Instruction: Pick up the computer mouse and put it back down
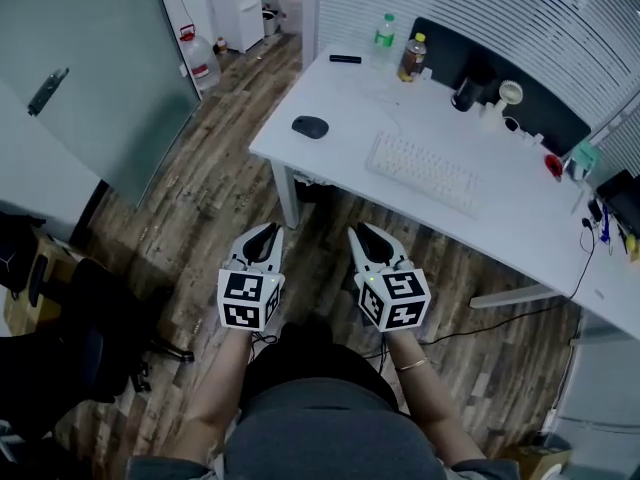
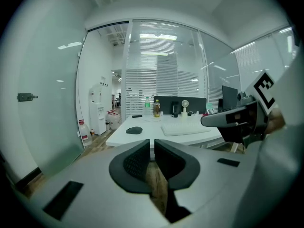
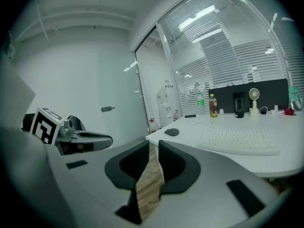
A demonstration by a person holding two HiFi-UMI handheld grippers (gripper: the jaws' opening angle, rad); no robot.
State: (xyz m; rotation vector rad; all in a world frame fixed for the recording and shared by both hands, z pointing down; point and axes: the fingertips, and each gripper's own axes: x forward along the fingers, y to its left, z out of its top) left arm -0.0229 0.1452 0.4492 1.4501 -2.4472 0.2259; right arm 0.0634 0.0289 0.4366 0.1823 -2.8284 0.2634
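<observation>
The computer mouse (image 1: 310, 127), dark and oval, lies flat on the white desk (image 1: 335, 158) near its left corner, with bare desktop all round it and nothing touching it. At about 4 o'clock from it in the head view a pale keyboard (image 1: 425, 173) lies slantwise, well apart from it. At 1 o'clock, near the far edge, is a slim black bar-shaped thing (image 1: 345, 59); what it is cannot be told. At 2 o'clock stand two bottles side by side, a clear one with a green cap (image 1: 385, 33) and an amber one with a yellow cap (image 1: 412, 58). Further round, a small white desk fan (image 1: 510, 93) stands in front of a dark panel (image 1: 520, 98). Off the desk at 10 o'clock, large water jugs (image 1: 200, 60) stand on the wood-plank floor (image 1: 200, 218).

Both tongs hang over the floor, short of the desk's near edge and well apart from the mouse. The left gripper (image 1: 267, 228) is at about 7 o'clock from the mouse, the right gripper (image 1: 360, 232) at about 5 o'clock, the two side by side with their tips toward the desk. In the left gripper view the jaws stand a narrow slit apart, released, with only floor and desk edge showing through. In the right gripper view the jaws stand slightly ajar too, gripping nothing, with floor planks showing in the gap; the mouse sits just beyond at 12 o'clock.
</observation>
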